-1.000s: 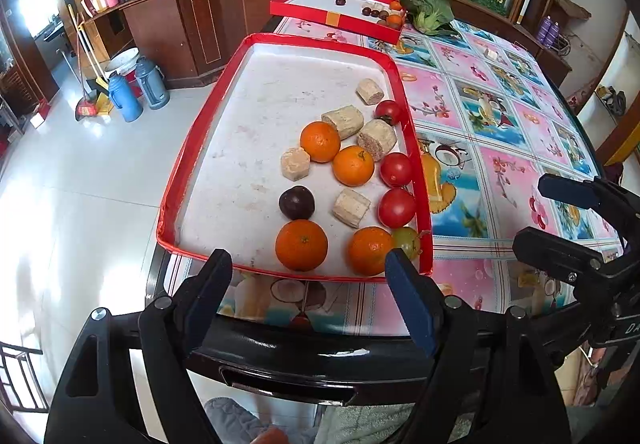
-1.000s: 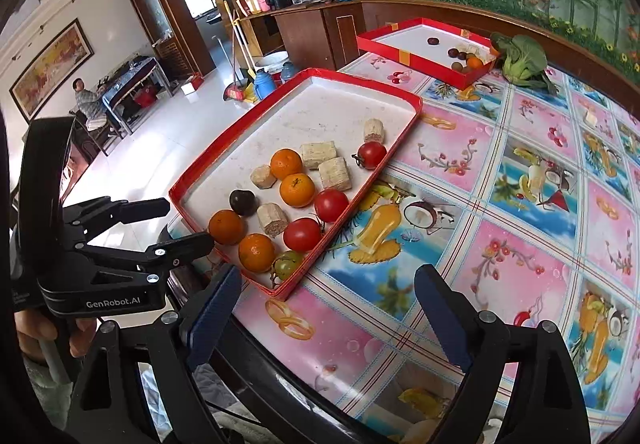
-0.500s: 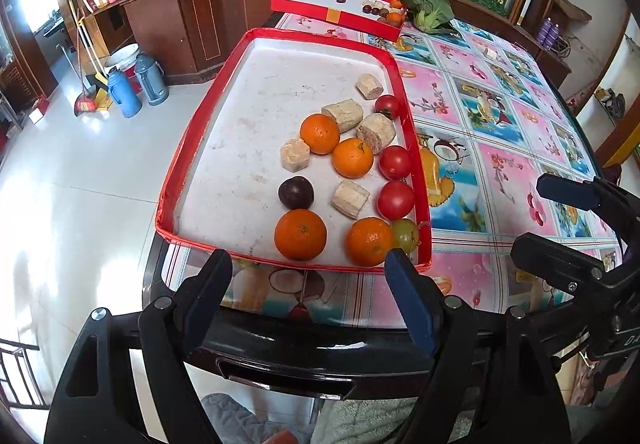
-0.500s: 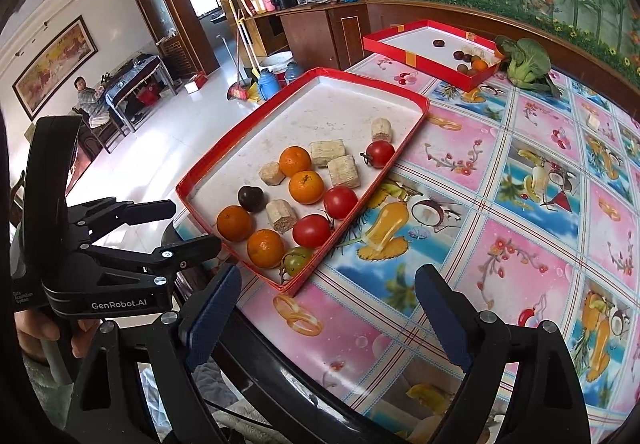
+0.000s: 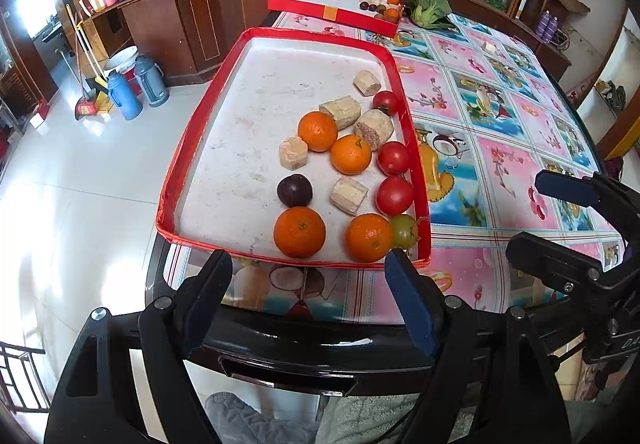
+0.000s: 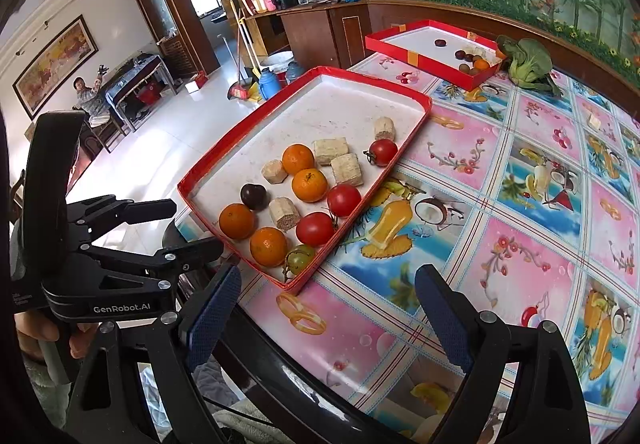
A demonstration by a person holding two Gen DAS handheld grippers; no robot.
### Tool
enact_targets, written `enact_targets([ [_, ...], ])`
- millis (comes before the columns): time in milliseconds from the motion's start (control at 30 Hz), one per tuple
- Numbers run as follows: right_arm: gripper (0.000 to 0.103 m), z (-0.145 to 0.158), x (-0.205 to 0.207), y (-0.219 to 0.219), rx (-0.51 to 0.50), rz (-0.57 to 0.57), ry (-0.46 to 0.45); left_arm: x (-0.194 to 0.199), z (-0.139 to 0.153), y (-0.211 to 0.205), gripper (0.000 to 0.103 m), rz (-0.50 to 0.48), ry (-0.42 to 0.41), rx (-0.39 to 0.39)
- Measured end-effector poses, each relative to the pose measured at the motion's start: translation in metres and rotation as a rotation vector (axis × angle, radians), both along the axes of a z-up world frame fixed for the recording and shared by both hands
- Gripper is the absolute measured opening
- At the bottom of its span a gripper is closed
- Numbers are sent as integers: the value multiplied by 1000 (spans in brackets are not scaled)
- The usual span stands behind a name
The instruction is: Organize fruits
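Above the table's near edge, left gripper (image 5: pixel 308 284) and right gripper (image 6: pixel 328 304), both wide, empty.

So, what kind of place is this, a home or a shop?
Most likely a home, a dining or living room. A dining table with a fruit-print cloth stands before a wooden sideboard holding flasks; thermos jugs and a broom are on the tiled floor.
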State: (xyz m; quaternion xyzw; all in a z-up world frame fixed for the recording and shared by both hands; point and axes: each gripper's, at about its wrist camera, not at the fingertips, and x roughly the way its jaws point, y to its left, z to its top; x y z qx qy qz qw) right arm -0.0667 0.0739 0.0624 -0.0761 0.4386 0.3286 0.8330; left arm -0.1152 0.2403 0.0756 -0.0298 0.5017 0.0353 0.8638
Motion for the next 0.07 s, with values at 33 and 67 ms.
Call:
enact_targets([
  [33, 90, 0, 0, 0, 0, 1, 0, 0, 0, 0, 79, -2, 1, 1],
  [67, 90, 0, 0, 0, 0, 2, -1, 1, 0, 0, 79, -3, 3, -2],
])
